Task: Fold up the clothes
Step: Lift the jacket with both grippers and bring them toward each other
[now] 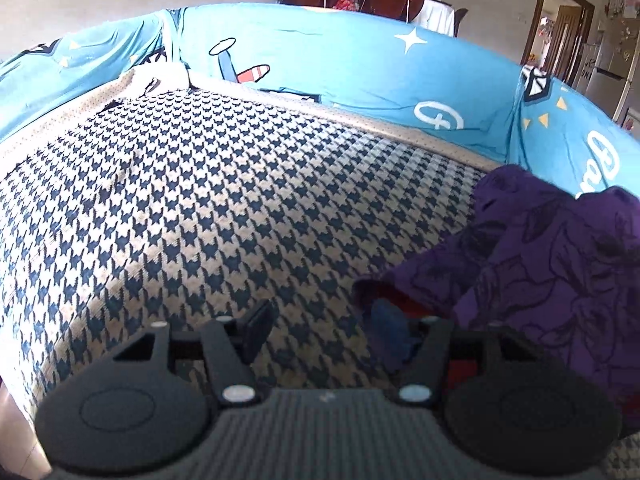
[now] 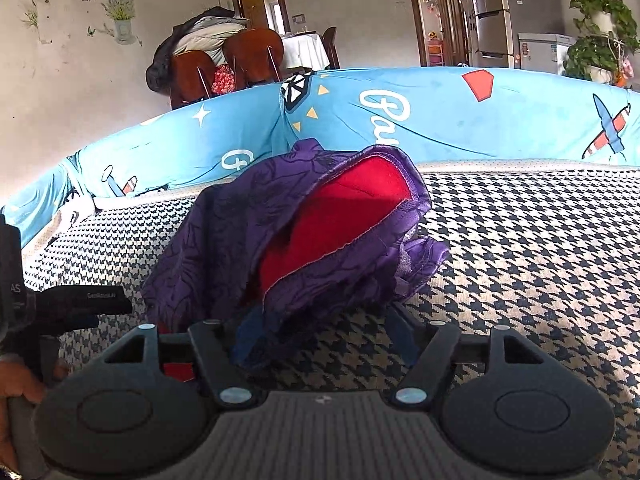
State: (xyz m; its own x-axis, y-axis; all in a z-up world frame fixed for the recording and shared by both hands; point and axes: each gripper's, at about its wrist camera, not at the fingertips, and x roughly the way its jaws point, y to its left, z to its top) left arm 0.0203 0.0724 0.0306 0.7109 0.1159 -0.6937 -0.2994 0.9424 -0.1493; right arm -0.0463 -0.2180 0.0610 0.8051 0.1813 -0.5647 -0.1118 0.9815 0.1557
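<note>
A purple patterned garment with red lining (image 2: 304,232) lies crumpled on the houndstooth sofa seat (image 2: 540,248). In the left wrist view the garment (image 1: 560,264) is at the right. My left gripper (image 1: 324,328) is open, its right finger under the garment's edge and its left finger over bare seat. My right gripper (image 2: 320,332) is open, with the garment's near edge draped over its left finger (image 2: 248,340). The left gripper's body (image 2: 60,304) shows at the left of the right wrist view.
The sofa's blue cartoon-print back (image 1: 360,68) curves behind the seat. Brown chairs with piled clothes (image 2: 224,56) stand behind it. A fridge (image 2: 492,12) and a potted plant (image 2: 600,36) are far right.
</note>
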